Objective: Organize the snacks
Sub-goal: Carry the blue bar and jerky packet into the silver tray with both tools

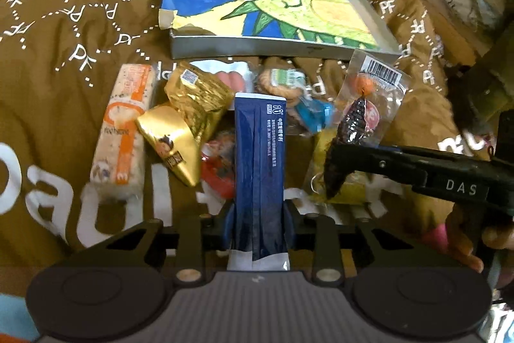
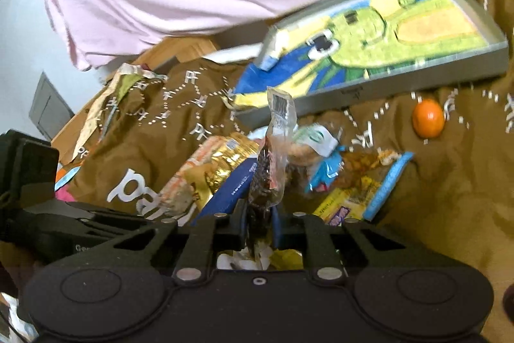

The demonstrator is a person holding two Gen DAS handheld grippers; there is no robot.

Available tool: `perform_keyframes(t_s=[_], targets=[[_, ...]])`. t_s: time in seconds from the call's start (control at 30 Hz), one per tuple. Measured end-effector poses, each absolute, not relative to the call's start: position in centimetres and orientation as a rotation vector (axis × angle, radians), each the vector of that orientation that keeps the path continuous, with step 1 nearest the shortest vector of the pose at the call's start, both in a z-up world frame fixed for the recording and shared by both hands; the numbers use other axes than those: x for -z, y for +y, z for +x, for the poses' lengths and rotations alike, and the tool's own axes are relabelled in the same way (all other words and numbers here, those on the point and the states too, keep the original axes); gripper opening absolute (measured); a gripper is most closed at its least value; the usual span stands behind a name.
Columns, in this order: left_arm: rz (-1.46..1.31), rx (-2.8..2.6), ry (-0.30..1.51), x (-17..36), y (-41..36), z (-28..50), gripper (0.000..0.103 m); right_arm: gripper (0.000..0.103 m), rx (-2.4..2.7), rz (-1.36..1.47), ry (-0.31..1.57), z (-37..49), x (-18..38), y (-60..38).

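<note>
1. Left wrist view: we find the left gripper (image 1: pixel 258 225) closed on a long dark blue foil sachet (image 1: pixel 259 156), pinched at its lower part, the sachet pointing forward over the snack pile.
2. Right wrist view: we find the right gripper (image 2: pixel 260 222) clamped on a clear plastic packet with a dark snack inside (image 2: pixel 268 179); its barcoded top stands upright.
3. Just beyond, on the brown printed cloth (image 1: pixel 64 21), we note a white-and-orange wrapped bar (image 1: pixel 123 124), two crinkled gold foil packets (image 1: pixel 192 95) and a clear-wrapped biscuit pack (image 1: pixel 282 85), crowded together.
4. Farthest, a shallow grey box lined with a green cartoon drawing (image 1: pixel 257 53) lies on the cloth.
5. A small orange ball (image 2: pixel 428 118) sits apart, near the box.
</note>
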State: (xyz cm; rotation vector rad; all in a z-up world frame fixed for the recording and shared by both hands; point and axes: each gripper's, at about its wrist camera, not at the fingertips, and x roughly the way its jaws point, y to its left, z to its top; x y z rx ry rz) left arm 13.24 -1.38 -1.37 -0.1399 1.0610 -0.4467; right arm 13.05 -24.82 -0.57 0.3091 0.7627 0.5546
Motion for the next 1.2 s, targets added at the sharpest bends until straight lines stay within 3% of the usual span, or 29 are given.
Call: perform_keyframes(t_s=[0.37, 0.73, 0.97, 1.2], targets=[[-0.220, 0.416, 1.031, -1.2, -0.3, 12.6, 0.033, 0.016, -0.556, 0.193, 0.710, 12.9, -3.8, -24.3], [-0.247, 0.340, 0.867, -7.0, 0.1, 21.5, 0.033, 0.016, -0.528, 0.159, 0.755, 23.8, -10.5, -21.9], [-0.095, 0.291, 0.778, -7.4, -2.4, 27.5, 0.033, 0.016, -0.463, 0.210, 0.810, 30.9, -7.6, -21.4], [-0.162, 0.241, 0.763, -3.0, -3.9, 31.1, 0.033, 0.019, -0.389, 0.249, 0.831, 33.3, -2.4, -23.2]])
